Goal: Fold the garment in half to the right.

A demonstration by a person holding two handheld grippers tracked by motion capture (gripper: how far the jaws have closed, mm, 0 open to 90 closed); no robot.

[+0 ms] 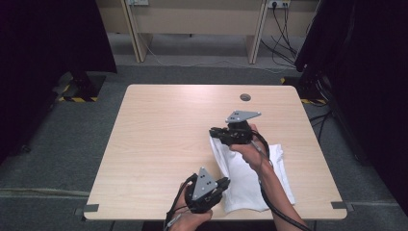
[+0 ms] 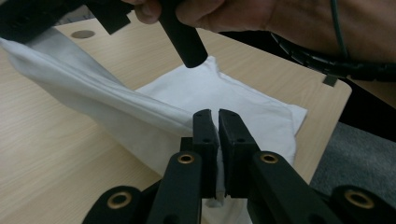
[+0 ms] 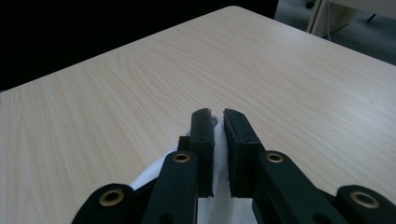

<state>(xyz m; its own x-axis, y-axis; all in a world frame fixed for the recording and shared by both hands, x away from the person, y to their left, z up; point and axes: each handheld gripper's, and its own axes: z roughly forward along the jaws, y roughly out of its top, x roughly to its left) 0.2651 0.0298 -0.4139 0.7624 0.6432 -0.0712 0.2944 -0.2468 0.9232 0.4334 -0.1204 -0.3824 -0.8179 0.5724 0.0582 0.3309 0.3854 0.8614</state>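
White cloth (image 1: 250,180): soft matt woven fabric, creased. Table (image 1: 163,139) under it: pale wood-grain laminate, smooth, slight sheen. Left gripper (image 2: 218,122) jaws clamped on the cloth: matt black plastic, brass-coloured pivot bushings. Plate atop right gripper (image 1: 215,133): dull grey metal. Floor around table: grey carpet, rough.

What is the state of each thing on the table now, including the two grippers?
White cloth: folded, left edge lifted off the table, the rest lying flat.
Left gripper: shut on the cloth's near end.
Right gripper: shut on the cloth's far end.
Table: bare wood left of the cloth.
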